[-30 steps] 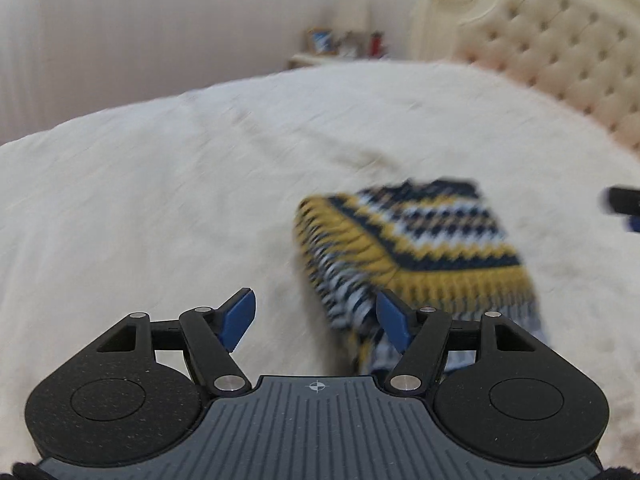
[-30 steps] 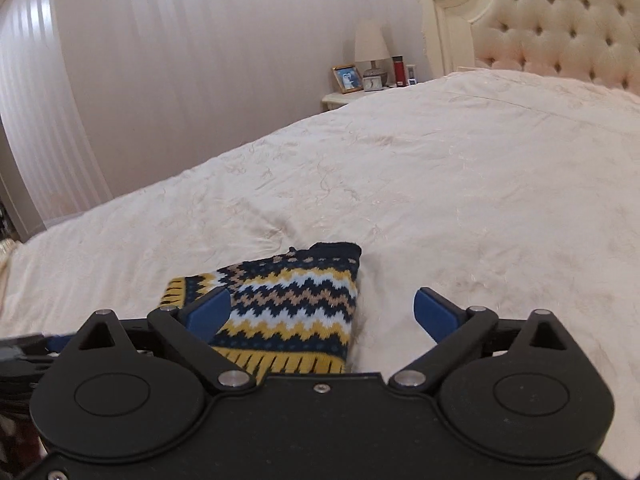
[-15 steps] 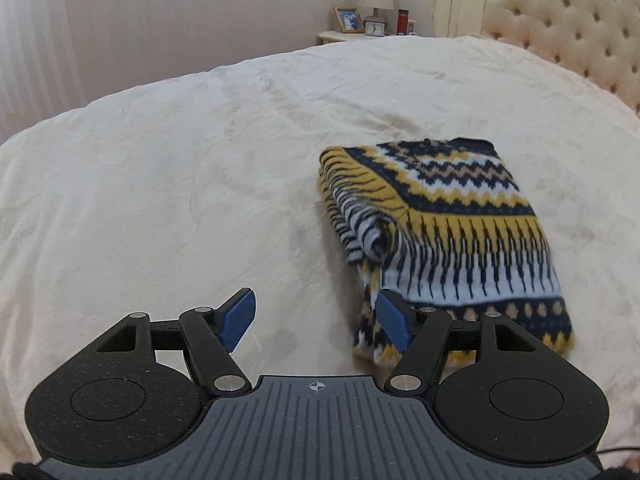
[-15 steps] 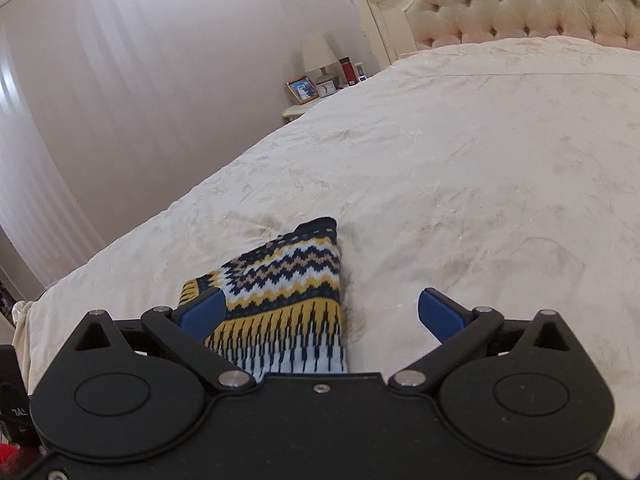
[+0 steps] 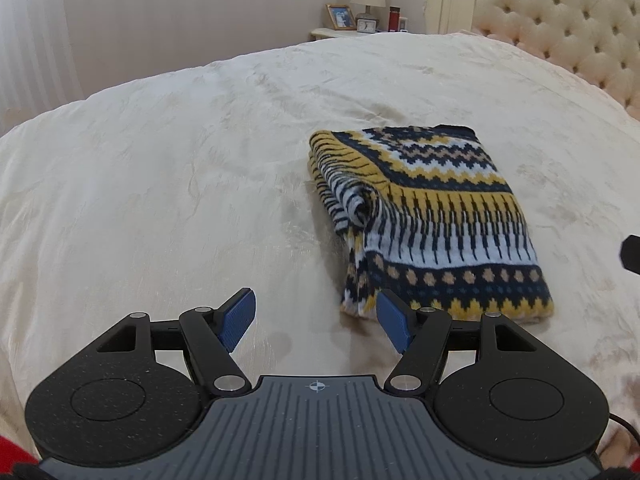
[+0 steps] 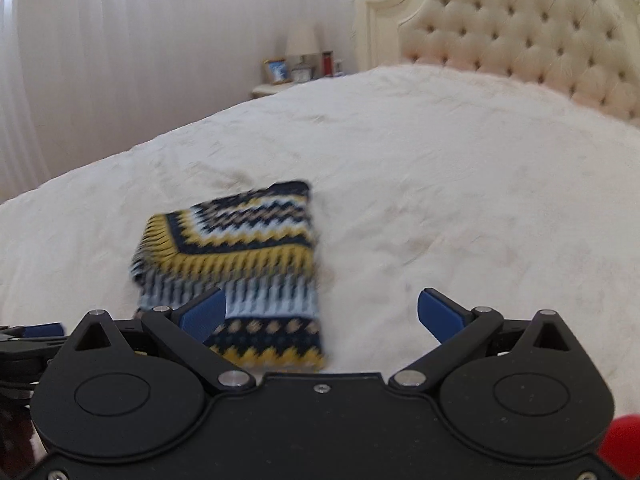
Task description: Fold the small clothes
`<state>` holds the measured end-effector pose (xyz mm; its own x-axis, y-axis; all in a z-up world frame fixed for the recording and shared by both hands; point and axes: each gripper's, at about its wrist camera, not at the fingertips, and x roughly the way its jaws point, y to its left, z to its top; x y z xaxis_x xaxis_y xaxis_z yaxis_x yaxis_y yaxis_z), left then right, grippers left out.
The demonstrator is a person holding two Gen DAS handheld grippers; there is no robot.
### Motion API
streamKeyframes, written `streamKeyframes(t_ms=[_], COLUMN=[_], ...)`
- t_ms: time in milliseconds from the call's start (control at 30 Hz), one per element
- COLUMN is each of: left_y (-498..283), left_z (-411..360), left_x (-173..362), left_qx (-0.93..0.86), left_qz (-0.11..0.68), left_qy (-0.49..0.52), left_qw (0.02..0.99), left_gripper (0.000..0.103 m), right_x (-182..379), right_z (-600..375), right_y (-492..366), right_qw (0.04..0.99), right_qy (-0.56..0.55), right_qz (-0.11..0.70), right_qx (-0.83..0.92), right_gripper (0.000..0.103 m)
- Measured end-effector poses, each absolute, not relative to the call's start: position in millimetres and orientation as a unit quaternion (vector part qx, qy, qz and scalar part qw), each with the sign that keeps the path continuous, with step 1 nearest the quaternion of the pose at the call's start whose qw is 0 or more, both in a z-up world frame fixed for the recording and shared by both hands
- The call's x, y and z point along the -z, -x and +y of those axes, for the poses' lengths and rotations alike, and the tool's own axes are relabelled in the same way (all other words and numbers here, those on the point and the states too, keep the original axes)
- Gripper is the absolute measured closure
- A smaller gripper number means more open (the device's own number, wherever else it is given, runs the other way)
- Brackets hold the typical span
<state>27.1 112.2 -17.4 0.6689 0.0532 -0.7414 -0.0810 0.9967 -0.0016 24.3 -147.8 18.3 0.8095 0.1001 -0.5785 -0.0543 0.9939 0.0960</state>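
A small knit sweater [image 5: 432, 216] in navy, yellow and white zigzag bands lies folded into a flat rectangle on the cream bedspread [image 5: 160, 184]. It also shows in the right wrist view [image 6: 240, 264], blurred. My left gripper [image 5: 316, 320] is open and empty, just short of the sweater's near left corner. My right gripper [image 6: 320, 314] is open and empty, above the sweater's near right edge. A part of the right gripper shows at the right edge of the left wrist view [image 5: 631, 252].
A tufted cream headboard [image 6: 520, 40] stands at the back right. A nightstand [image 5: 360, 26] with a lamp, a photo frame, a clock and a red bottle stands behind the bed. Pale curtains [image 6: 120, 60] cover the wall.
Both grippers have drawn back and up from the sweater, which now shows whole and lies still. The right wrist view has swung right and is blurred.
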Motion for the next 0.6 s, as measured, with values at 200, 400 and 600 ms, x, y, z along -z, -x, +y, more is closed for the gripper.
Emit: streamKeyframes(t_ms=[200, 400, 600], left_y=[-15.3, -13.4, -16.9], left_z=[114.3, 112.6, 109.1], left_x=[17.1, 19.3, 25.0], left_qx=[-0.027, -0.03, -0.025], left_qz=[0.407, 0.412, 0.424], left_qy=[0.025, 0.02, 0.012], left_qw=[0.913, 0.91, 0.905], left_gripper=[0.038, 0.038, 0.038], right_x=[-13.9, -11.6, -6.5], right_z=[-146.1, -141.3, -141.9], right_y=[-21.6, -19.3, -25.4], right_qw=[0.94, 0.936, 0.929], right_qy=[-0.049, -0.043, -0.053], right_qz=[0.332, 0.341, 0.36], right_qx=[-0.068, -0.072, -0.069], right_gripper=[0.001, 0.001, 0.001])
